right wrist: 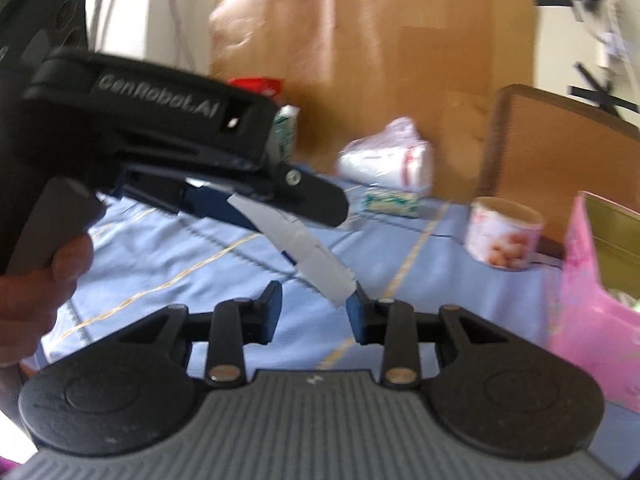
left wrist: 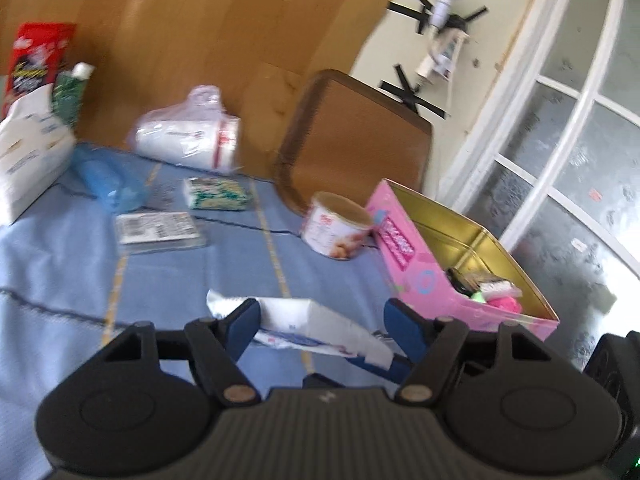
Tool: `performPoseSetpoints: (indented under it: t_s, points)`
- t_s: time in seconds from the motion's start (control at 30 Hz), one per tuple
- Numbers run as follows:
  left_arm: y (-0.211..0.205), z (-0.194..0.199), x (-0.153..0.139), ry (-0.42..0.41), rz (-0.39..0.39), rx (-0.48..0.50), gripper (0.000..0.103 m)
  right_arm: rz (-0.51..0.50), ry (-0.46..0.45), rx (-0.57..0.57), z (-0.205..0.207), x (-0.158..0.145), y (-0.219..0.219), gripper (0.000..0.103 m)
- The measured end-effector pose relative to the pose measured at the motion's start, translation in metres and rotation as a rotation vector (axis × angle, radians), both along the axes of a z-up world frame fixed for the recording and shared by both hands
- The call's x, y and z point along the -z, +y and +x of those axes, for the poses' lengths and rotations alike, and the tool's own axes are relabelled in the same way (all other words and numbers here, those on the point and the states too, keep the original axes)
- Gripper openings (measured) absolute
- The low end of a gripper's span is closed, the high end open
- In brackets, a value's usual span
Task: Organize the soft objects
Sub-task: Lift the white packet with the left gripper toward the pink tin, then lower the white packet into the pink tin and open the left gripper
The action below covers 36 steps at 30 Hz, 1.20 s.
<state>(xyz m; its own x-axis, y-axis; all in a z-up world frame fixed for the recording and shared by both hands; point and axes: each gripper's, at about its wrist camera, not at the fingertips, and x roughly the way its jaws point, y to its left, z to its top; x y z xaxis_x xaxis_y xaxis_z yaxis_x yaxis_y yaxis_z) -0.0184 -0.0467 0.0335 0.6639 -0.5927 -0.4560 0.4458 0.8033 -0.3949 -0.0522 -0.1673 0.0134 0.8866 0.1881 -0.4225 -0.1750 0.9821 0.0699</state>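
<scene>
A white soft tissue packet (left wrist: 316, 326) is off the blue cloth (left wrist: 168, 280), with my left gripper (left wrist: 324, 324) shut on it. In the right wrist view the left gripper (right wrist: 288, 216) shows side-on, held by a hand (right wrist: 36, 276), and the packet (right wrist: 304, 252) slants down out of its jaws. My right gripper (right wrist: 316, 312) sits just below, open, with nothing between its pads. The packet's lower end comes close to its right fingertip (right wrist: 356, 308). A pink tin box (left wrist: 420, 268), open with a golden inside, stands to the right and holds small items.
On the cloth lie a green-and-white tissue packet (left wrist: 216, 194), a clear flat packet (left wrist: 160, 228), a blue plastic bag (left wrist: 108, 180), a bagged white bundle (left wrist: 188, 136) and a round tub (left wrist: 336, 228). A white tissue box (left wrist: 28, 160) stands left. A brown tray (left wrist: 352, 140) leans behind.
</scene>
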Motion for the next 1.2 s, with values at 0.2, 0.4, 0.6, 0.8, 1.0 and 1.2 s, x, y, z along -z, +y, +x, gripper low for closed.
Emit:
performPoseSetpoints:
  t_s: [0.2,0.4,0.6,0.8,1.0,1.2]
  points:
    - [-0.027,-0.004,0.006,0.017,0.071,0.029,0.069,0.005,0.018,0.030,-0.013,0.002,-0.016,0.041]
    - [-0.004,-0.005,0.032,0.156,0.020,0.059,0.072,-0.008,0.076,-0.058,-0.029,0.013,-0.011,0.055]
    - [0.009,0.008,0.034,0.180,0.016,0.011,0.075,-0.057,0.078,-0.068,-0.023,0.020,0.003,0.082]
    - [-0.007,0.021,0.049,0.213,0.039,0.043,0.051,0.025,0.141,-0.076,-0.002,0.025,-0.002,0.080]
    - [-0.018,0.018,0.011,0.120,0.008,0.073,0.051,-0.030,-0.011,-0.018,-0.017,0.006,-0.004,0.076]
    - [-0.089,0.034,-0.037,-0.020,0.029,0.221,0.051,-0.124,-0.174,0.151,-0.036,-0.026,-0.044,0.076]
